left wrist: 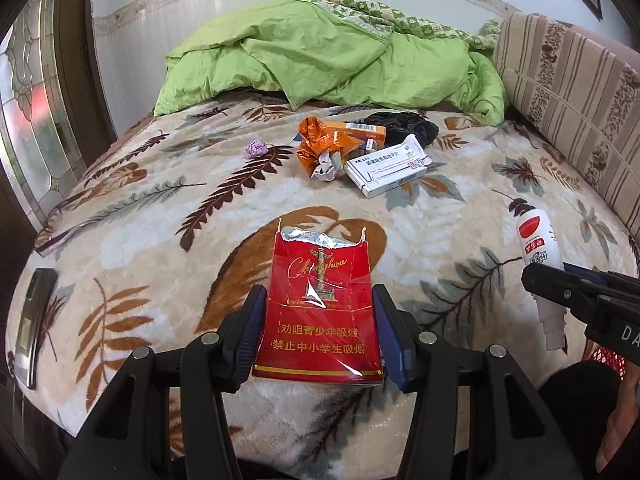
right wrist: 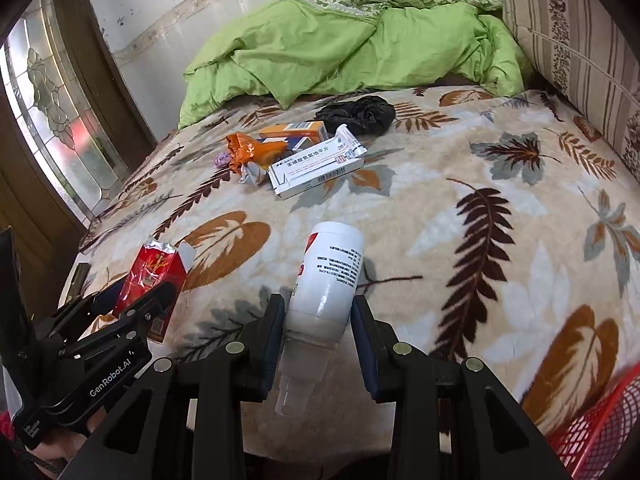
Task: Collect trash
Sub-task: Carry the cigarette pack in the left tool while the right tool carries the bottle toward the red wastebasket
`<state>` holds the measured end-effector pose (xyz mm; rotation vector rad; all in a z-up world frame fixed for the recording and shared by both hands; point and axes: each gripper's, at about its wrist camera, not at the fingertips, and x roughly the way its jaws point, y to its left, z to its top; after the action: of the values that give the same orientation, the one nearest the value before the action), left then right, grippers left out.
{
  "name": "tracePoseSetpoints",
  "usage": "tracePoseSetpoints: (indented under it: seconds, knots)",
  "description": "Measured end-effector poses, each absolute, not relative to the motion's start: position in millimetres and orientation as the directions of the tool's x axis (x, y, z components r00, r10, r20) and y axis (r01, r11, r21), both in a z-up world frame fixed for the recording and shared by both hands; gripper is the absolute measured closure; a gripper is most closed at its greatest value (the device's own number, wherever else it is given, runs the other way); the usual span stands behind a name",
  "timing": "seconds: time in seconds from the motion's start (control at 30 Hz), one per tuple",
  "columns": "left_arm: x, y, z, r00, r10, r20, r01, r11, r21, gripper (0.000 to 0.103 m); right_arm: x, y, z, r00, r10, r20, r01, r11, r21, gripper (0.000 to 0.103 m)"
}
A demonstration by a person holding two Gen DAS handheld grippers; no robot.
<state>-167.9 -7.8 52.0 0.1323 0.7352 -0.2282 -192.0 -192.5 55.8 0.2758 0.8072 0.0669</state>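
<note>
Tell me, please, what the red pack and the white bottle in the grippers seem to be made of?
The red pack looks like glossy printed card in clear film: glare streaks cross it, and crinkled silver foil shows at its torn top. The white bottle looks like smooth, slightly shiny plastic with a printed label and a clear cap; glass seems less likely.
</note>
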Motion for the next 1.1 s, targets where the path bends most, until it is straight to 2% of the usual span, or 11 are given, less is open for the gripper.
tracePoseSetpoints:
  seconds: [1.1]
  knots:
    - [-197,-28,69,0.725,-0.185,-0.663,0.314,0.946,0.079,0.051,-230,-209,82,0.727,0.162,-0.668,0.074,0.948,0.311,0.067]
